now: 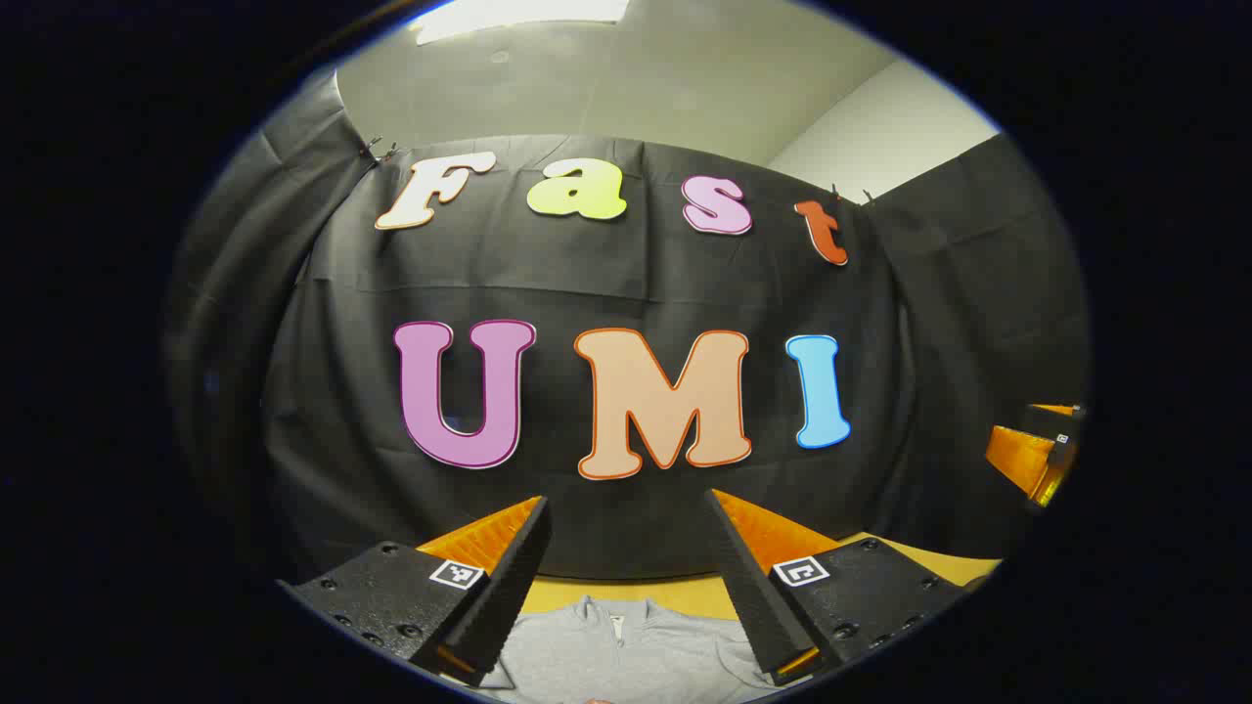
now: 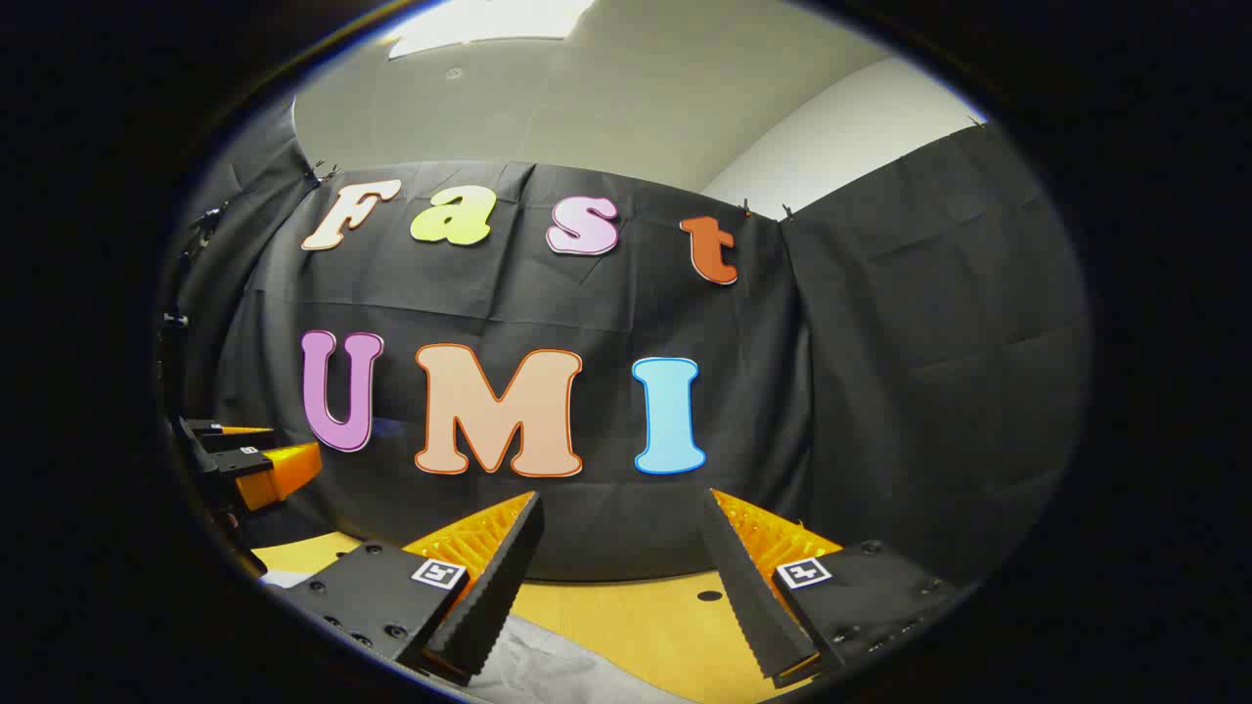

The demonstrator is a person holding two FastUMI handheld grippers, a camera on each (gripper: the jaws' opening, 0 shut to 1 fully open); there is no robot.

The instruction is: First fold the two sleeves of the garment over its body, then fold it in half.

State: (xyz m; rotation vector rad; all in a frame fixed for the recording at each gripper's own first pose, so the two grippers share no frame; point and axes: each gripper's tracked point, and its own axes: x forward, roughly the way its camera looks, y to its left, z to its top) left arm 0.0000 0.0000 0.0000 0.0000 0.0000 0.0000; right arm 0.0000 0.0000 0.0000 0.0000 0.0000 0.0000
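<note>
Left gripper [image 1: 631, 587] fingers spread wide, gripping nothing, bottom centre of left gripper view. Grey garment [image 1: 626, 650] with zip collar lies between them at bottom edge, flat on wooden table [image 1: 685, 594]. Right gripper [image 2: 611, 587] fingers likewise parted, empty, bottom centre of right gripper view; grey garment edge lower left beneath them. Other gripper visible at far right edge of left gripper view, at left edge of right gripper view.

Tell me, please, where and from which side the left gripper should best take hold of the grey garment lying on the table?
Probably at a sleeve's outer edge, from above. The grey garment lies flat on the table, collar toward the wall, below the open left gripper. Its sleeves are out of frame.
</note>
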